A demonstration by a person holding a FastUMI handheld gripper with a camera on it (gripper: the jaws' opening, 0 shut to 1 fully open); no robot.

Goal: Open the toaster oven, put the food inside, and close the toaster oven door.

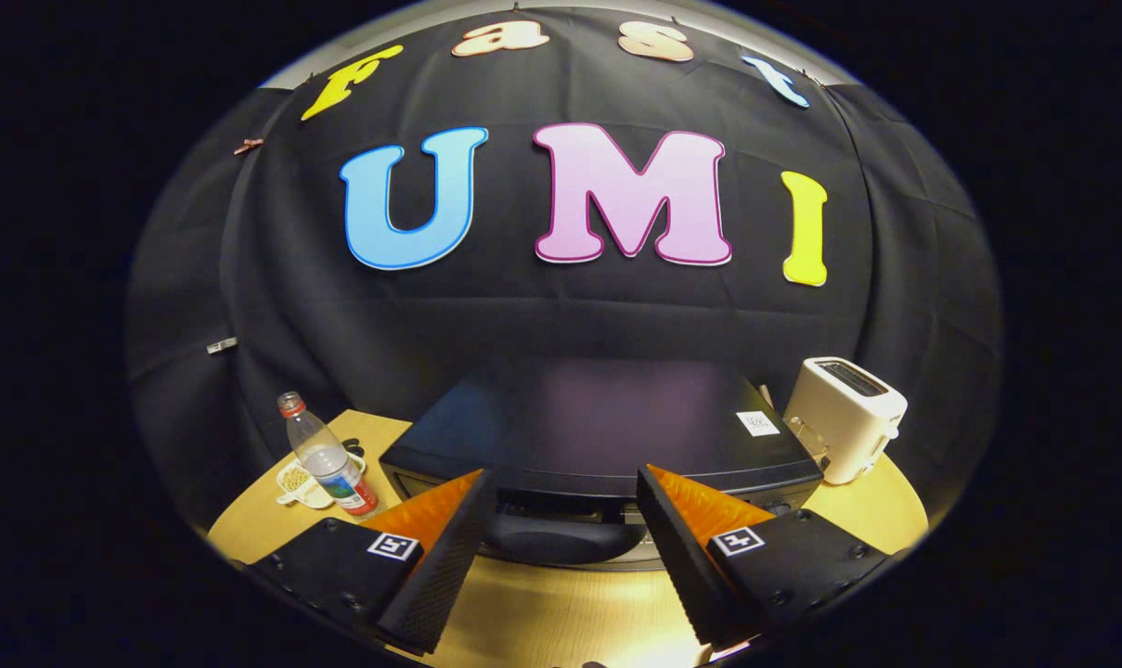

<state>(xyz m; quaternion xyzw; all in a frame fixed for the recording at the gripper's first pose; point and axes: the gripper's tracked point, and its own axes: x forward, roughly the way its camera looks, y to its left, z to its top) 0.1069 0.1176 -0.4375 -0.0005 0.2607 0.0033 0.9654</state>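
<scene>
Black and glossy, the toaster oven point(607, 436) is sitting on the wooden table point(561, 612) straight ahead of us, its top facing up at our camera. We are holding the gripper point(561, 529) with its jaws spread wide and empty, and the door handle point(561, 538) is lying crosswise in the gap between the fingertips point(472, 506), its long axis running side to side. We are judging the door unopened, so the coming move calls for closing in on that bar. A small dish of food point(298, 482) is waiting off to the left, beside a water bottle point(330, 459).
</scene>
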